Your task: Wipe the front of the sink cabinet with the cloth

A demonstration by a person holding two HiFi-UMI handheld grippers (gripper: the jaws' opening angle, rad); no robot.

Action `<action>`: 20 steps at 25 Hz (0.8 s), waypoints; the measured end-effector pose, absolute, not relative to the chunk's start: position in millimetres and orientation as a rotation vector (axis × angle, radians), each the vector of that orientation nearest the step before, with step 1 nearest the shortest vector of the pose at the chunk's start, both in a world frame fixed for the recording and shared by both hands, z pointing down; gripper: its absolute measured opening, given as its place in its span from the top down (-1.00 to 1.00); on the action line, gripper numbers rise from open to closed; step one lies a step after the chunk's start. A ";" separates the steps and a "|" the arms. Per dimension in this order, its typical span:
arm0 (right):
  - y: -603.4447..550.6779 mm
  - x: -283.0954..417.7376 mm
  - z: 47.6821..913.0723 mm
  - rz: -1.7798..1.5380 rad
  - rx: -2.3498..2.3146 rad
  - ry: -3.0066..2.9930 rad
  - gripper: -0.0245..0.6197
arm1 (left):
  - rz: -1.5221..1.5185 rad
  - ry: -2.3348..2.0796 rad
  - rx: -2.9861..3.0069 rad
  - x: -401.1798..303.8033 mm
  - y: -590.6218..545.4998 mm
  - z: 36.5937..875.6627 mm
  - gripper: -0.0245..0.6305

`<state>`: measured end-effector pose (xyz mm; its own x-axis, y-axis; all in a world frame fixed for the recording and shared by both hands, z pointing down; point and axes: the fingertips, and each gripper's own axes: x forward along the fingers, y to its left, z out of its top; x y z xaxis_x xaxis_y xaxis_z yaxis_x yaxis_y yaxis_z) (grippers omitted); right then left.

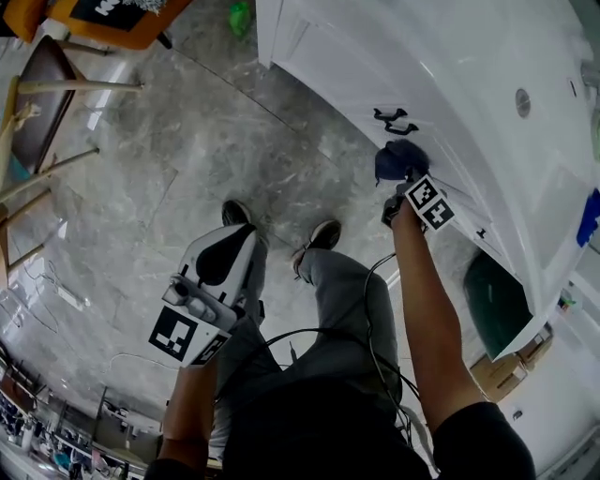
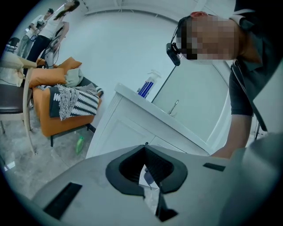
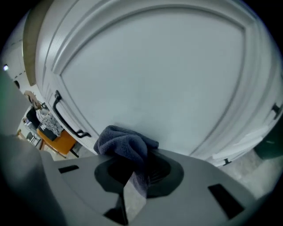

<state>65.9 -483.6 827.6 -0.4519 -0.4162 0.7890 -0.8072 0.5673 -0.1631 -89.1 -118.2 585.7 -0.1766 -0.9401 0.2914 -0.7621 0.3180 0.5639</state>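
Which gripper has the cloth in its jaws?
The right gripper, jaws shut on the blue cloth at the cabinet door; the left gripper holds nothing.

Even, cool indoor light leaves the white cabinet bright and nearly shadowless, the marble floor shows soft glare, and both gripper views bend strongly and darken at their round edges.

One white panelled sink cabinet is seen. Against its front, one dark blue terry cloth and two black bar handles are counted. Two grey grippers are counted: the right gripper at the cabinet front, the left gripper well apart from it. One blue pump bottle is counted on the cabinet top, and one green bottle on the floor beside the cabinet.
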 end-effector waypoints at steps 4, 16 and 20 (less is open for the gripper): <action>-510.6 138.2 847.7 0.670 1.126 -1.957 0.75 | -0.418 -1.998 1.487 -87.1 -119.8 603.9 0.91; -458.0 13.1 978.1 0.929 1.016 -1.952 0.75 | -0.339 -1.989 1.447 -90.4 -105.1 655.1 0.91; -461.1 14.4 986.3 0.974 1.009 -1.953 0.75 | -0.336 -1.951 1.459 -81.6 -115.2 661.5 0.91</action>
<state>14.4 -461.1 986.3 -0.4341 -0.3211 0.8417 -0.8655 0.4079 -0.2907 -81.6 -115.2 661.5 -0.1507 -0.9222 0.3563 -0.7499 0.3414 0.5667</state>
